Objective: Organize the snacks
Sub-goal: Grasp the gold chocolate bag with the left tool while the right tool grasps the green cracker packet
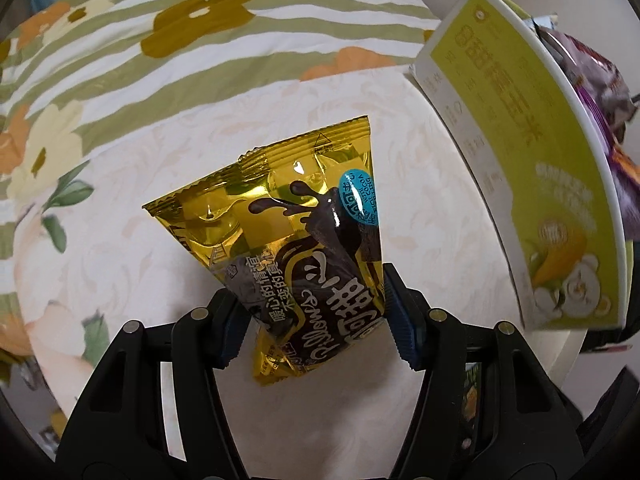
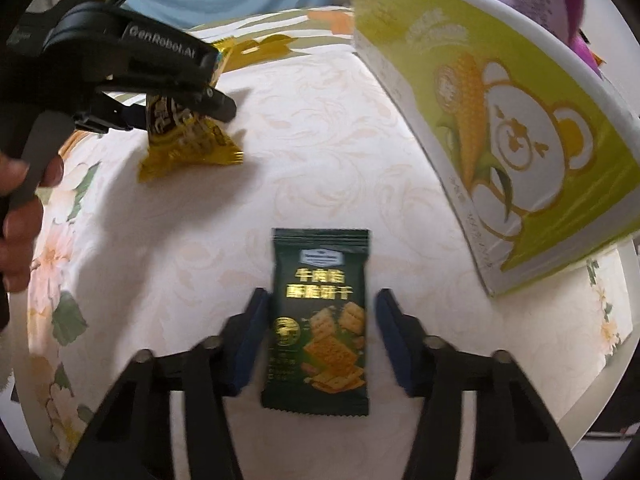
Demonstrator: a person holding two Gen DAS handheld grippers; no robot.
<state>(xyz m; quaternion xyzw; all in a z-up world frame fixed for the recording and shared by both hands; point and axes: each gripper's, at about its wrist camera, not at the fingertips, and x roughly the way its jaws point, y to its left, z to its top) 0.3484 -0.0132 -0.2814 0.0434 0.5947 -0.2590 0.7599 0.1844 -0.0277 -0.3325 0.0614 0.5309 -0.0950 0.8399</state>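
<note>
Left gripper [image 1: 316, 324] clamped on gold snack packet [image 1: 280, 216], right gripper [image 2: 316, 340] spread around blurred green cracker packet [image 2: 320, 320].

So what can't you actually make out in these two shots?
- Box contents: both views show its outer wall; only a purple bag peeks over the rim.
- Gold snack packet: lower end hidden between the left hand-held gripper pads.
- Dark green cracker packet: small print blurred, right view; right hand-held gripper contact unclear.

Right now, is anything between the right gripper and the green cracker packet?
Nothing visible. The green cracker packet lies flat on the bedsheet, already between the right gripper's open fingers. The left gripper, holding the gold packet, is off to one side.
</note>
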